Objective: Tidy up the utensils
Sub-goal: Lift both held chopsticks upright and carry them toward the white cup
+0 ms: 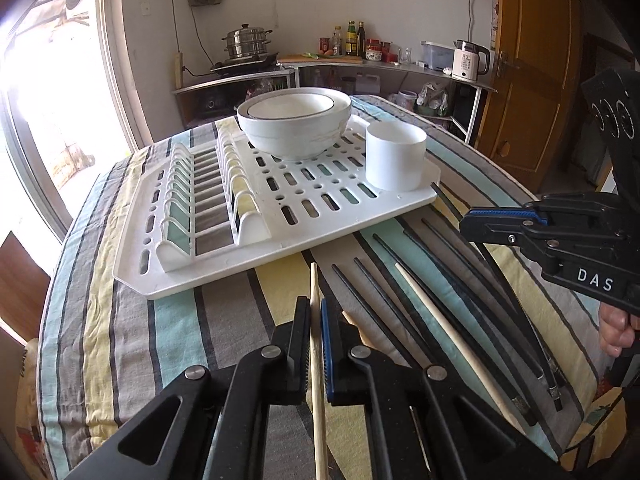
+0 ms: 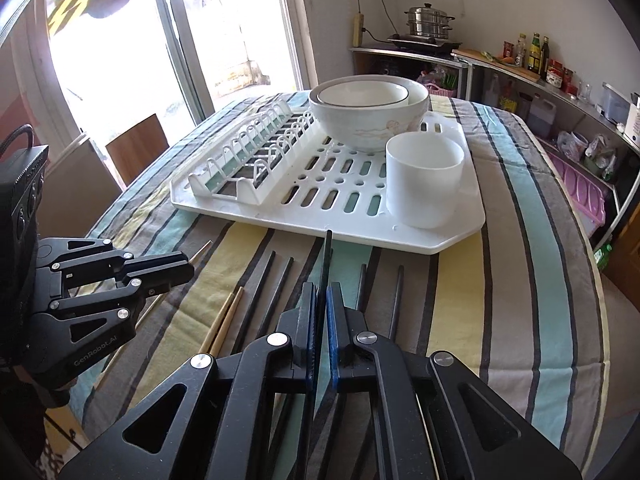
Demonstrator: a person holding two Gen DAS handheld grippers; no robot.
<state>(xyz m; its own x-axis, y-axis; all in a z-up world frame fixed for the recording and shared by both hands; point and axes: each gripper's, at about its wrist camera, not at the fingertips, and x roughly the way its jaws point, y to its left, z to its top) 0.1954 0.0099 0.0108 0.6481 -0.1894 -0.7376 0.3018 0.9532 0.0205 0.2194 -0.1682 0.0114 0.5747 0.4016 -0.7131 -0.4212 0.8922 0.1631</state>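
1. The left gripper [image 1: 315, 322] has its jaws clamped on a wooden chopstick [image 1: 315, 288]; the right gripper [image 2: 323, 312] pinches a black chopstick [image 2: 327, 256].
2. Pick-up looks done; next, carry both ahead to the white cup [image 2: 424, 180].
3. More chopsticks [image 2: 264, 296] lie on the counter [image 2: 520, 280] beside the jaws.
4. On the rack [image 2: 460, 232] beyond, the cup seems empty; two nested bowls [image 2: 368, 112] stand behind it.

White letters "DAS" stand on the right gripper [image 1: 466, 226] body behind its fingers; "GenRobot.AI" runs along the left gripper [image 2: 191, 270] base.
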